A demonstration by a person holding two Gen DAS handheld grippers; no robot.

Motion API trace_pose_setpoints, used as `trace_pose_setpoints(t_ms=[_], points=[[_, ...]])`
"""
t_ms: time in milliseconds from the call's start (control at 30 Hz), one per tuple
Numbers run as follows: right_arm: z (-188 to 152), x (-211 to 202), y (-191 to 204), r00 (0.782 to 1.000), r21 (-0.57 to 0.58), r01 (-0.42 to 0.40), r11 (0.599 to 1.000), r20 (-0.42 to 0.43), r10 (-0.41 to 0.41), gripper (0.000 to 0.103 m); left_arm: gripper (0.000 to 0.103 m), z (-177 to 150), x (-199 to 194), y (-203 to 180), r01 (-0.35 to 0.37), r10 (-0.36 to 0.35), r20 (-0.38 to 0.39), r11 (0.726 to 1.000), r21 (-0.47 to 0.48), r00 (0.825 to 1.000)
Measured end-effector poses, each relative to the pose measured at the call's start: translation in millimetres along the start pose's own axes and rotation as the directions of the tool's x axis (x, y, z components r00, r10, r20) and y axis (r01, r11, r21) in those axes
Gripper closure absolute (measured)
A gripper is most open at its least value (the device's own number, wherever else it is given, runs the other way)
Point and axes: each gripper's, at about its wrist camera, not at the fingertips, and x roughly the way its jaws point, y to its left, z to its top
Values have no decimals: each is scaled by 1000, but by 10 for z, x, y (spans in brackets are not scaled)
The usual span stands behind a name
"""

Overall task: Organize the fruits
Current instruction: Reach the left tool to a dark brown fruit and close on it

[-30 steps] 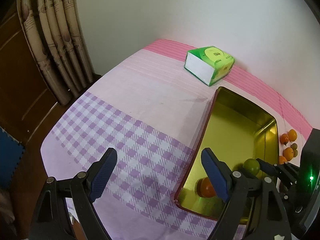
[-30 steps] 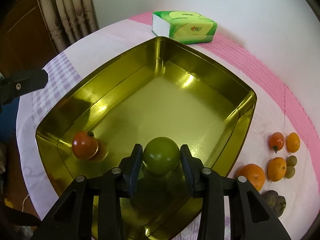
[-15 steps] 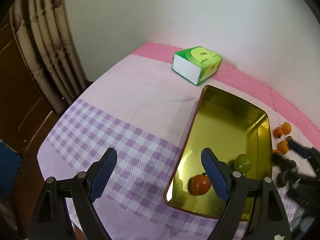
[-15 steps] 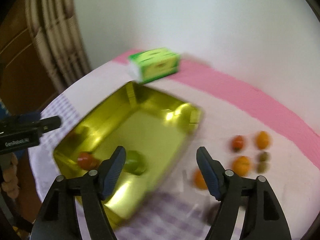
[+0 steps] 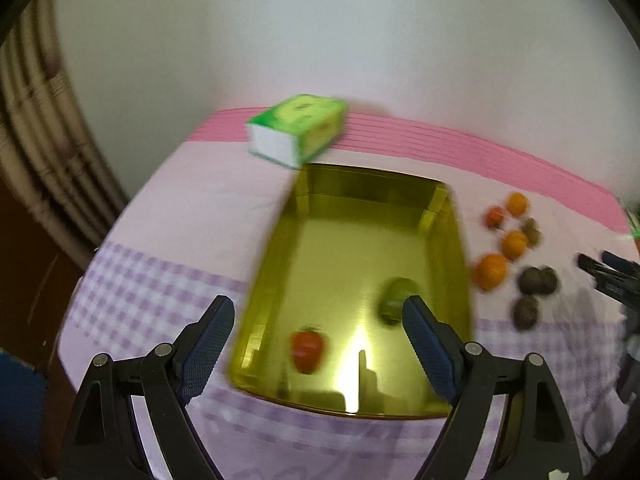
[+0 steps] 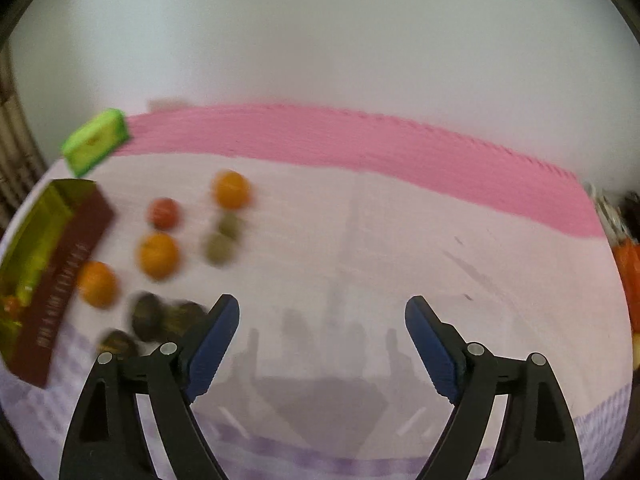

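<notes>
A gold tray (image 5: 456,240) lies on the cloth-covered table and holds a green fruit (image 5: 394,302) and a red tomato (image 5: 307,350). My left gripper (image 5: 318,344) is open and empty above the tray's near end. Loose fruits lie right of the tray: oranges (image 5: 490,270), a small tomato (image 5: 495,216) and dark brown fruits (image 5: 536,280). In the right wrist view my right gripper (image 6: 322,340) is open and empty over bare cloth, with the oranges (image 6: 158,254), the small tomato (image 6: 163,212) and the brown fruits (image 6: 148,316) to its left. The tray (image 6: 60,276) is at the left edge.
A green tissue box (image 5: 298,136) stands behind the tray near the wall and also shows in the right wrist view (image 6: 96,146). Curtains (image 5: 44,152) hang at the left. A pink band (image 6: 360,140) edges the table's far side. Orange items (image 6: 628,264) sit at the right edge.
My right gripper let go of the green fruit in the tray, opened and swung right over the table. My left gripper has turned right, over the tray.
</notes>
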Motion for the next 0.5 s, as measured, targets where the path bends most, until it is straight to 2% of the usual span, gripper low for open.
trace_pose_setpoints(t_ms=[100,267,367,433,500], points=[[-61,160,-172,1000,40,13,999,-17,-13,18,20,-38,12,-336,82,-82,-23,996,30,996],[-87,242,-381,1000,62,28,998,-11,-28,17,20,-83,87,-928,158,-152,-55,979,131,987],[-92,287,-437,999,59,35,998,-12,-34,11,20,-132,140,-1223,203,-193,-68,963,177,979],[-91,330,-441,999,56,29,998,-20,-28,11,24,-179,198,-1373,227,-213,-91,954,194,973],[-91,347,-466,1000,57,26,998,-16,-25,9,35,-206,293,-1512,254,-232,-129,946,203,964]])
